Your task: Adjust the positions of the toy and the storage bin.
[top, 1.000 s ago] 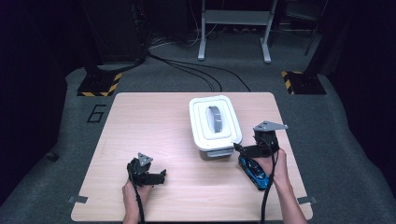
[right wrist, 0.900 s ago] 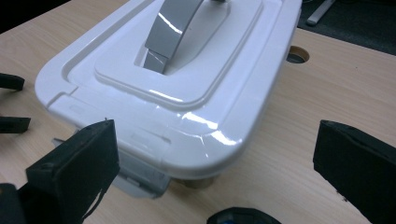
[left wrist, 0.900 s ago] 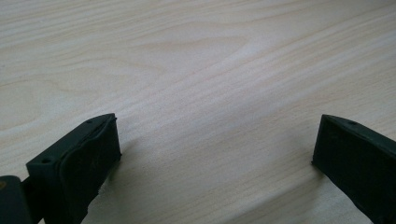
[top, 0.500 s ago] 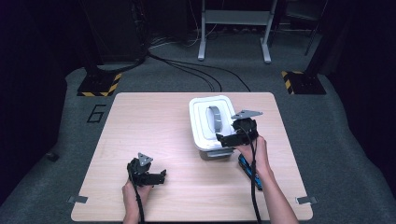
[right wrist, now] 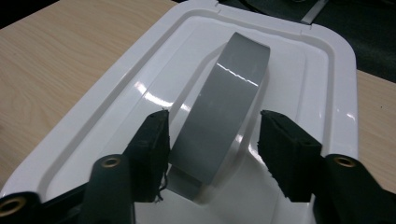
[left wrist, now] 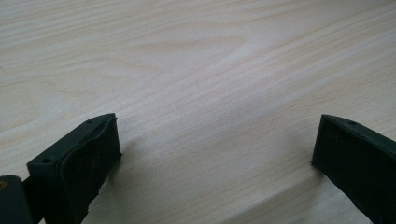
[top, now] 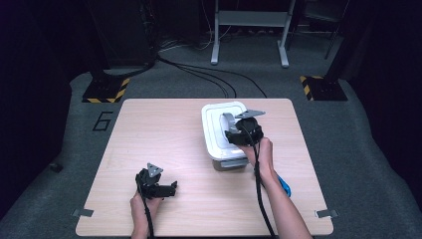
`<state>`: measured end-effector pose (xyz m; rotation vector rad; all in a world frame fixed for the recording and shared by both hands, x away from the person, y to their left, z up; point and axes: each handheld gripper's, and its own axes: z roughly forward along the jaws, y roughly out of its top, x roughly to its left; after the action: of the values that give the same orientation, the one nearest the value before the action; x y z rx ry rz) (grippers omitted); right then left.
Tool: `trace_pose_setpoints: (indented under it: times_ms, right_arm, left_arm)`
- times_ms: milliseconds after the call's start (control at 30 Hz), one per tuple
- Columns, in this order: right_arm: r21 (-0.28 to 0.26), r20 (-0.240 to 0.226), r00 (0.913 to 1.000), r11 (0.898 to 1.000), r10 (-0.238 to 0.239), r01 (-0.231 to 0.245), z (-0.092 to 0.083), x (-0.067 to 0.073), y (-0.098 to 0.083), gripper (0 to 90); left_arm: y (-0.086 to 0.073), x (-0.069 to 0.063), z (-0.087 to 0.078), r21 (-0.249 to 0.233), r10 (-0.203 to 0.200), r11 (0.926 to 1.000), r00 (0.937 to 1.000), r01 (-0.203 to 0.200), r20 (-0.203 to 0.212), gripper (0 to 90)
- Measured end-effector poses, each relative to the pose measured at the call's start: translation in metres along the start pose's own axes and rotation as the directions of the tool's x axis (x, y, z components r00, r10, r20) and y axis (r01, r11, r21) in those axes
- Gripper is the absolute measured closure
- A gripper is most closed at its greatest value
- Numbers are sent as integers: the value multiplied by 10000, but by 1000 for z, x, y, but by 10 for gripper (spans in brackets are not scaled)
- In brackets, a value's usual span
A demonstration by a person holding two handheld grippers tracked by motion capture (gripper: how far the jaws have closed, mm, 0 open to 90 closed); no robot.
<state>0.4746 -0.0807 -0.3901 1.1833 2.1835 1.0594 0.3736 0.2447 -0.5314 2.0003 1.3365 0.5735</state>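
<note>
**Right jaws set astride the grey handle of the white lid**

The right gripper [right wrist: 212,140] is seen over the near end of the white lid [right wrist: 322,93], with the lid's arched grey handle [right wrist: 229,107] between its jaws. The jaws have just been closing; the left pad appears to touch the handle's side, while a gap is still seen at the right pad, so the handle is judged not yet clamped. The handle's long axis runs straight away from the gripper, along the lid's length, so the jaws are set across its width. The lid sits on a clear container [top: 226,163]; its contents cannot be made out. The left gripper [top: 160,186] rests well apart on the wooden table [top: 149,129], jaws spread wide with nothing between them. A blue object [top: 283,185] lies beside the right forearm.
</note>
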Motion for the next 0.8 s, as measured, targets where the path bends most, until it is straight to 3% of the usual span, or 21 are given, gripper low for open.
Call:
trace_pose_setpoints:
  times_ms: [67,200,267,400,533,667,800]
  right_arm:
    - [80,-29,9999,9998,-164,164,0,2,1,509]
    - [226,170,9986,9985,-499,495,2,7,3,522]
    - [286,170,9995,9993,-256,251,2,7,3,530]
    - [374,-24,9995,9988,-307,307,2,2,4,546]
    - [538,-955,9944,9972,-462,515,4,-13,6,570]
    - [701,-1279,9899,9950,-615,709,5,-22,9,574]
    - [748,-886,9939,9946,-658,725,7,-20,14,562]
  left_arm:
    - [0,0,0,2,20,10000,10000,-20,-13,8]
    - [0,0,0,28,26,10000,10000,-26,-13,10]
    - [0,0,0,31,42,10000,10000,-42,-10,10]
    - [0,0,0,28,26,10000,10000,-26,-7,10]
    - [0,0,0,26,30,10000,10000,-30,-7,11]
    - [0,0,0,24,28,10000,10000,-28,-8,11]
    - [0,0,0,26,27,10000,10000,-27,-7,11]
